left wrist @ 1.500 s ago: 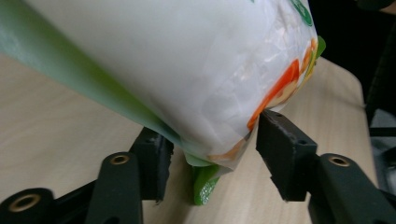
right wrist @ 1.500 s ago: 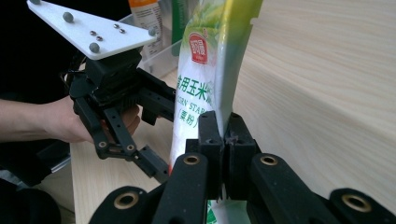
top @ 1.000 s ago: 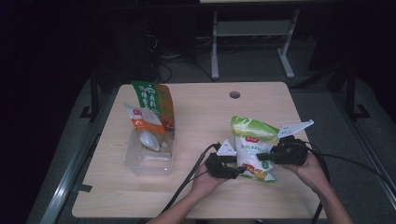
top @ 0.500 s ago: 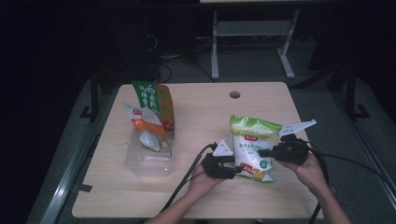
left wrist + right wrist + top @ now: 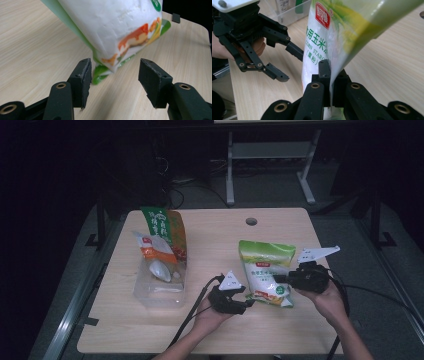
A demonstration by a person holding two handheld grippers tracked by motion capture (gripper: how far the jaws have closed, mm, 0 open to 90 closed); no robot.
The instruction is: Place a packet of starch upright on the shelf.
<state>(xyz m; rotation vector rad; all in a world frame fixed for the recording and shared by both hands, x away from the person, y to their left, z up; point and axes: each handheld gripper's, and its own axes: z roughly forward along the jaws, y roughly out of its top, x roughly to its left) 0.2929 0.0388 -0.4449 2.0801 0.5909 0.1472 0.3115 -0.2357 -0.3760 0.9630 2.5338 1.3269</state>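
Lengthwise, the starch bag (image 5: 265,272) points away, right gripper (image 5: 280,279) clamping it, left gripper (image 5: 248,304) agape.

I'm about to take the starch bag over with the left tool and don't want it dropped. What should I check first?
1. Right tool shut on the starch bag edge: ok.
2. Left tool open: ok.
3. Bag's lower corner between the left jaws: not ok; it lies just ahead of them.
4. Bag clear of the table: cannot tell; its corner looks close to the wood.
5. Bin with its packets apart from the bag: ok.
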